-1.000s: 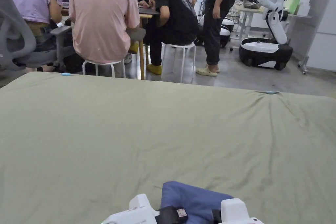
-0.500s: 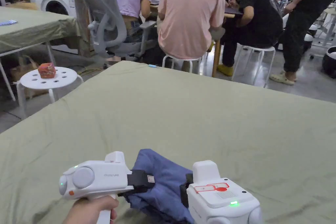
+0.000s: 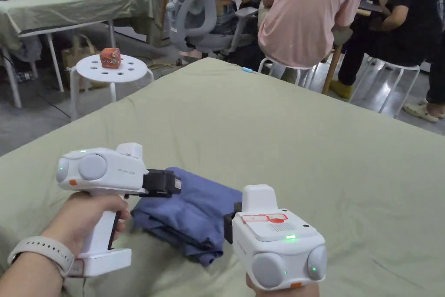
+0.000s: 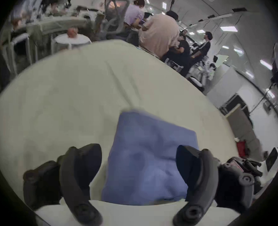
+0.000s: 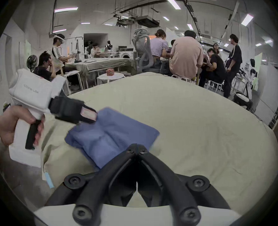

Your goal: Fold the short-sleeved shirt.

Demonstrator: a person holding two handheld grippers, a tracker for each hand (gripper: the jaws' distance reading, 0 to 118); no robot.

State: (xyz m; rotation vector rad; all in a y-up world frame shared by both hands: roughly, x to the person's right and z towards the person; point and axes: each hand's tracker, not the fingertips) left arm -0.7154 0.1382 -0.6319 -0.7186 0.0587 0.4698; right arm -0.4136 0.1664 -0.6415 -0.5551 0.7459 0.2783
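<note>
A blue short-sleeved shirt (image 3: 191, 211) lies folded into a small bundle on the green-covered table (image 3: 282, 137), close to its near edge. My left gripper (image 3: 174, 184) hovers at the shirt's left side. In the left gripper view it (image 4: 137, 154) is open, its jaws wide apart, with the shirt (image 4: 148, 161) lying below and between them untouched. My right gripper (image 3: 227, 226) is at the shirt's right edge. In the right gripper view it (image 5: 137, 146) is shut, jaws tip to tip just in front of the shirt (image 5: 112, 136), and the left gripper (image 5: 89, 115) shows above the shirt's far corner.
A white stool (image 3: 126, 71) carrying a red object (image 3: 110, 58) stands left of the table. Several people (image 3: 308, 11) sit on stools along the far edge, beside a grey office chair (image 3: 195, 6). Another covered table (image 3: 65, 2) is at far left.
The head camera has swung left and down, bringing both grippers and the whole shirt into view. The folded shirt lies as before. The two grippers now stand a little farther apart.
</note>
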